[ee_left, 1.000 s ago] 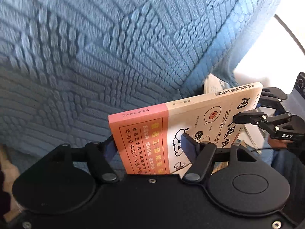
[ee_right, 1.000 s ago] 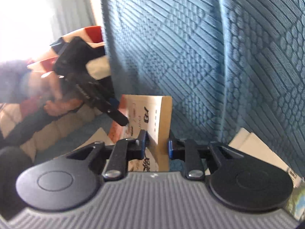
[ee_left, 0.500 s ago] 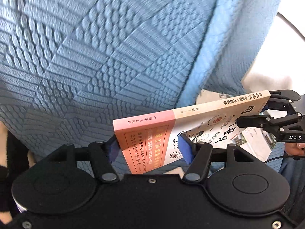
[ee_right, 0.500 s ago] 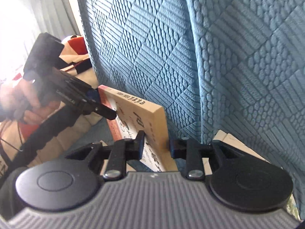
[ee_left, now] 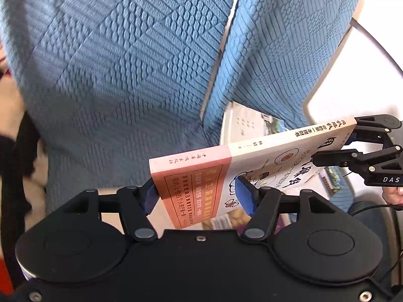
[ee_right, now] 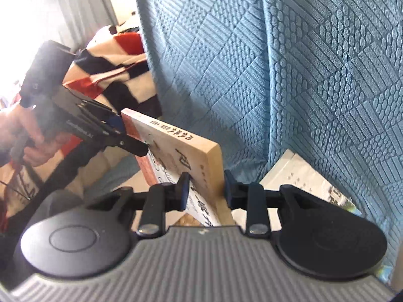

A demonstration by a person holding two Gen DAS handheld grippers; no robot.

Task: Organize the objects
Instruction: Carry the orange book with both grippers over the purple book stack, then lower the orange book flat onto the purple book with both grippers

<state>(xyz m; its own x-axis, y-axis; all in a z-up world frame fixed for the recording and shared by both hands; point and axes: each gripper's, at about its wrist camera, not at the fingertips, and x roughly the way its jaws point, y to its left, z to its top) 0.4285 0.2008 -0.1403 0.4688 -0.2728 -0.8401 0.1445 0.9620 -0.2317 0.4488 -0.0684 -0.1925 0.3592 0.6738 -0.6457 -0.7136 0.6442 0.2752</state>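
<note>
The left gripper (ee_left: pixel 199 195) had its blue pads on both faces of the book (ee_left: pixel 252 168), at the orange end; its jaws had just been closing a little. The right gripper (ee_right: pixel 205 188) clamped the other end, across the page edge, its jaws just easing wider. Beyond both claws hung a blue quilted cover (ee_left: pixel 126 63), and below the right claw lay a magazine (ee_right: pixel 302 176).

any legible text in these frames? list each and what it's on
"DAS": right tool body.
"中国华侨出版社": book spine, pink end.
"用钱赚钱 你的第一本理财书": spine, white end; small, likely reading.
Book cover print: too blurred.
Left tool label: blurred.
Booklet behind: too small.
</note>
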